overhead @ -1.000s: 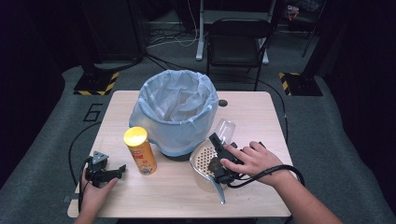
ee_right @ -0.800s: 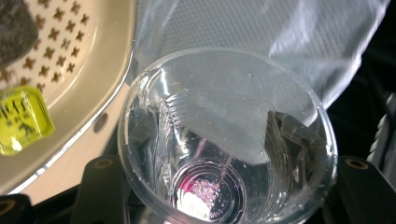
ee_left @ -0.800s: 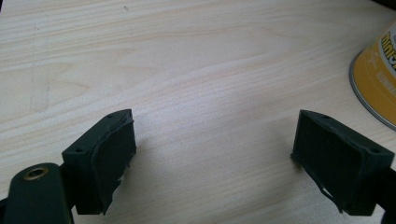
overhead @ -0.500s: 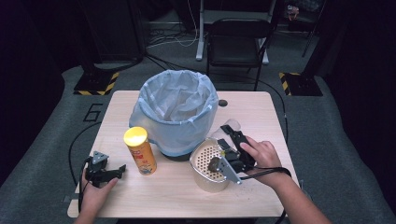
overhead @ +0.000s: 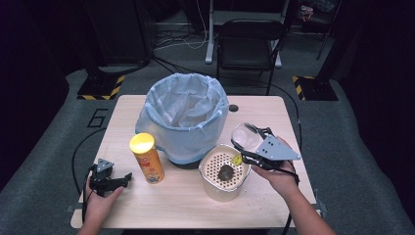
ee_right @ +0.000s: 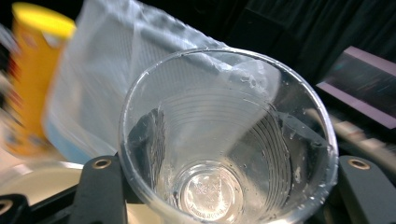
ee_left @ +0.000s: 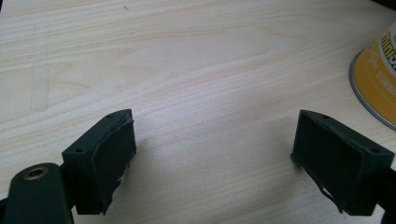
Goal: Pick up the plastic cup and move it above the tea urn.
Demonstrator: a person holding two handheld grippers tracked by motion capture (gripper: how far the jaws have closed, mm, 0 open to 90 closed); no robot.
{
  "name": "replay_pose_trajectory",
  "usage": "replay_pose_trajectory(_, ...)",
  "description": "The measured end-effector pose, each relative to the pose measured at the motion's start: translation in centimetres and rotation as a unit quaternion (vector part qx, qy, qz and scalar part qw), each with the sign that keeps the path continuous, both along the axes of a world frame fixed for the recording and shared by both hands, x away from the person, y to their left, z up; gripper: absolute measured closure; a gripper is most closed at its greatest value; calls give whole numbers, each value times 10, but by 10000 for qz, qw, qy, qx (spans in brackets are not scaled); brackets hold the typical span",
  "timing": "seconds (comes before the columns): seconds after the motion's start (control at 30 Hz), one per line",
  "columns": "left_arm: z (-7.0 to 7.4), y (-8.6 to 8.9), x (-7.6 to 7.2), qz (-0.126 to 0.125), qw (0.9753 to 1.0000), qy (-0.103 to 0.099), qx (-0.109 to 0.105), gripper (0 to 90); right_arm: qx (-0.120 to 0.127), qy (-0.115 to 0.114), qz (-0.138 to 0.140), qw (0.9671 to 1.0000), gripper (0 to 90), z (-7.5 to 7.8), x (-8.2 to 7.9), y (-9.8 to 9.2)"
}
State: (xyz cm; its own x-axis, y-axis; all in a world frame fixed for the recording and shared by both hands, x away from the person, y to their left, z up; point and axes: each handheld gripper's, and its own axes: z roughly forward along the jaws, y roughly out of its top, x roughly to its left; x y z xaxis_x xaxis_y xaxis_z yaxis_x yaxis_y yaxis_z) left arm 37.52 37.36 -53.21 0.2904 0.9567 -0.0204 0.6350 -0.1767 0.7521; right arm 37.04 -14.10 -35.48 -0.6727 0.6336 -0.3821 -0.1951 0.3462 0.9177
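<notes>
A clear plastic cup (overhead: 246,135) is clamped between the jaws of my right gripper (overhead: 248,147), above the right rim of a cream pot with a perforated strainer insert (overhead: 215,165). A dark lump (overhead: 225,172) and a yellow scrap (overhead: 237,160) lie on the strainer. In the right gripper view the cup (ee_right: 229,135) looks empty, with droplets on its wall, and the right gripper (ee_right: 229,191) grips its lower part. My left gripper (overhead: 111,179) rests on the table at the front left. Its jaws stand wide apart over bare wood, the left gripper (ee_left: 212,149) holding nothing.
A bin lined with a pale blue bag (overhead: 183,115) stands at the table's middle back. A yellow chips can (overhead: 147,157) stands upright between bin and left gripper, its base (ee_left: 377,79) near my left jaws. The wooden table (overhead: 274,110) has a cable hole; a chair (overhead: 247,41) stands behind.
My right gripper has shifted right and risen a little with the cup. The strainer pot, earlier tilted under the hand, now stands level. The left gripper has not moved.
</notes>
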Motion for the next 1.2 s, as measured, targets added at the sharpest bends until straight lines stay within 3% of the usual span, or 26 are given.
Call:
replay_pose_trajectory(0.03, 0, 0, 0, 0, 10000, 0, 0, 129, 0, 0, 0, 10000, 378, 0, 0, 0)
replay_pose_trajectory(0.07, 0, 0, 0, 2, 10000, -1, 1, 129, 144, 153, 65, 9998, 378, 1, 2, -1)
replay_pose_trajectory(0.1, 0, 0, 0, 3, 10000, -1, 0, 129, 449, 455, 216, 9977, 377, 2, 5, -3)
replay_pose_trajectory(0.13, 0, 0, 0, 3, 10000, -1, 0, 129, 449, 455, 216, 9977, 377, 2, 5, -3)
replay_pose_trajectory(0.2, 0, 0, 0, 2, 10000, -2, 0, 129, 844, 805, 314, 9927, 377, 3, 8, -7)
replay_pose_trajectory(0.3, 0, 0, 0, 1, 10000, -1, 1, 129, 757, 912, 346, 9924, 375, 6, 12, -8)
replay_pose_trajectory(0.43, 0, 0, 0, 2, 10000, 3, -6, 129, 840, 1199, 440, 9882, 375, 10, 13, -9)
replay_pose_trajectory(0.67, 0, 0, 0, 3, 10000, 0, -5, 130, 833, 1372, 498, 9858, 372, 23, 14, -9)
replay_pose_trajectory(1.2, 0, 0, 0, 1, 10000, 3, -4, 129, 617, 1506, 280, 9863, 363, 89, 21, 6)
